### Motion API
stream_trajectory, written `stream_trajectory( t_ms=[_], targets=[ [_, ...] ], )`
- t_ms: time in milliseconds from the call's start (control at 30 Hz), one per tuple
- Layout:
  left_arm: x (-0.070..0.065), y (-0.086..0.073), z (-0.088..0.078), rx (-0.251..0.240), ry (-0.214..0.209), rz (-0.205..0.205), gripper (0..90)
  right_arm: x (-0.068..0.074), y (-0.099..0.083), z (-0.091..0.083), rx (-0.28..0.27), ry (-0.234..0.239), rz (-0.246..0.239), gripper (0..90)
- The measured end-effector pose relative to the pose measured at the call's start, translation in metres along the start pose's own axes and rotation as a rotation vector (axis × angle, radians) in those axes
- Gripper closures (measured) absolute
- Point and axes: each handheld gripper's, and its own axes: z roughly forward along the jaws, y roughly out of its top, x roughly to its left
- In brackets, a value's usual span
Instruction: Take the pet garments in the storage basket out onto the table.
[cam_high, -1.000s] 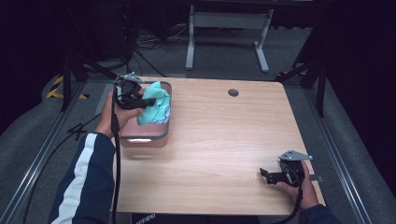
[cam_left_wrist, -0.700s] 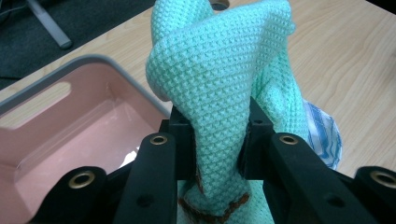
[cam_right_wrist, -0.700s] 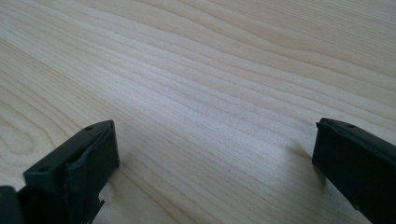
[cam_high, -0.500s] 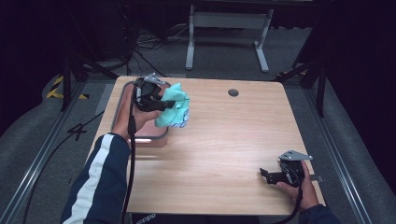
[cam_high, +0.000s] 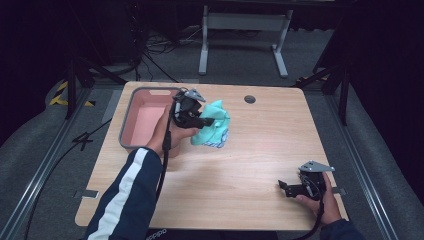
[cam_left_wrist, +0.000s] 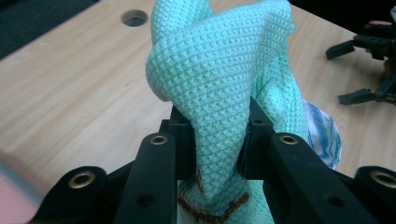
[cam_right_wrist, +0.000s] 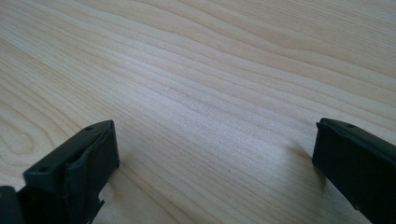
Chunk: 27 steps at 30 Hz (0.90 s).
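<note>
Your left hand-held gripper (cam_high: 206, 120), at upper centre of the high view, is clamped on a bunched green cloth (cam_high: 214, 131). In the left gripper view both pads pinch a fold of that cloth (cam_left_wrist: 219, 79) near its hemmed edge, and the rest balloons above the jaws. A blue-striped corner (cam_left_wrist: 322, 135) hangs at the right of that frame. In the high view the cloth sits just right of the pink bin (cam_high: 145, 120), over the bench (cam_high: 260, 165); whether its lower edge touches the wood cannot be told.

Your right hand-held gripper (cam_high: 295, 187), at lower right of the high view, rests on the bench with its jaws spread and nothing between them. The right gripper view shows bare wood grain (cam_right_wrist: 210, 93) between the two pads.

Risks, as judged from here:
- The grip takes one fold only. A quick swing could let the cloth slide out, since the loose bulk pulls on it.
- The hanging corner may drag on the bench or catch the bin rim if you carry it low.
- The bunched cloth would probably land crumpled if released as it is; spreading it likely needs the right hand-held gripper, which stands well apart.
</note>
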Motion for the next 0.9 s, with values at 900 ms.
stream_trajectory(
  t_ms=[900],
  targets=[
    [-0.031, -0.044, 0.125, 0.161, -0.099, -0.072, 58.9, 0.000, 0.000, 0.000, 0.000, 0.000, 0.000, 0.7]
  ],
)
